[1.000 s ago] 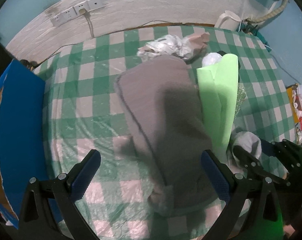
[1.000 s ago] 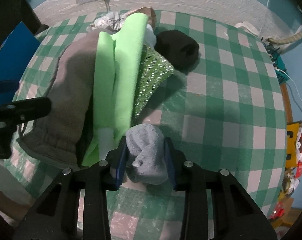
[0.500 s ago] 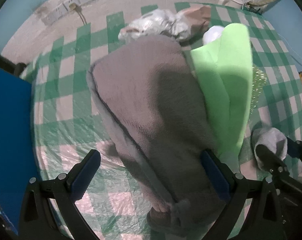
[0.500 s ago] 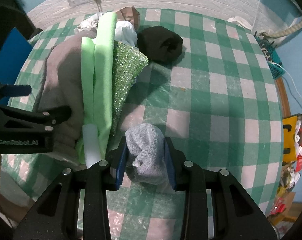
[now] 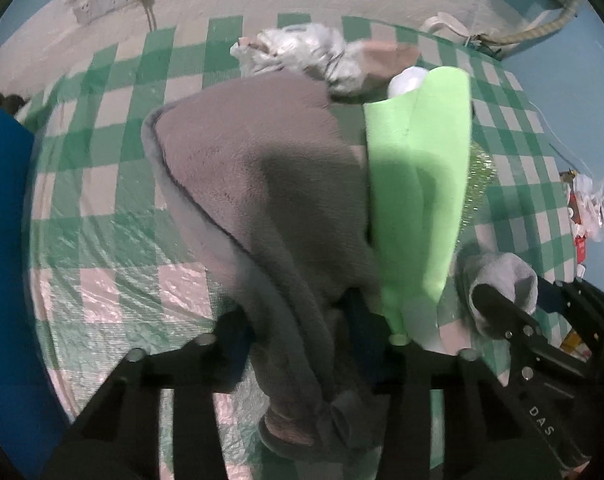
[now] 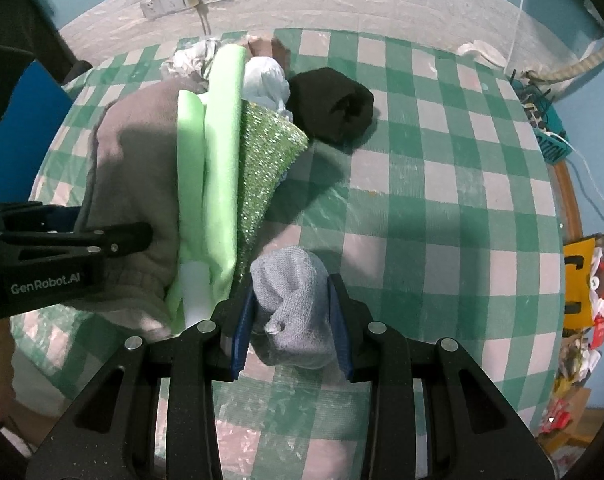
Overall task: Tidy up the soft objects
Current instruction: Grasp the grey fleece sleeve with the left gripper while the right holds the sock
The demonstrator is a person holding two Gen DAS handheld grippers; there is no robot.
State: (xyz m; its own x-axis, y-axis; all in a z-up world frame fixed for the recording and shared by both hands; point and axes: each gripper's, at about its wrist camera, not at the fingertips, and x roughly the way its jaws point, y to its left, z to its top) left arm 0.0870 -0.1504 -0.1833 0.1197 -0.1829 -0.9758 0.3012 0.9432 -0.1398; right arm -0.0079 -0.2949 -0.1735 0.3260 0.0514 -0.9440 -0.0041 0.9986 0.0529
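A grey fleece cloth [image 5: 262, 184] lies long on the green checked table [image 5: 102, 216]. My left gripper [image 5: 298, 340] is shut on its near end; the cloth bunches between the fingers. It also shows in the right wrist view [image 6: 134, 168], with the left gripper [image 6: 114, 240] on it. Beside it lie a light green foam sheet [image 5: 417, 184] [image 6: 218, 168] and a glittery green cloth [image 6: 266, 160]. My right gripper [image 6: 290, 304] is shut on a rolled grey sock [image 6: 294, 292], seen from the left wrist [image 5: 501, 284].
A black rolled cloth [image 6: 333, 108] and a white cloth [image 6: 266, 80] lie behind the foam. Crumpled plastic [image 5: 302, 52] and a pink item [image 5: 385, 56] sit at the far edge. A blue board [image 5: 6, 280] stands at the left. Wall sockets [image 6: 182, 0] are behind.
My left gripper has closed on the near end of the grey fleece cloth, which was lying loose between its open fingers. The right gripper still holds the sock and has shifted slightly.
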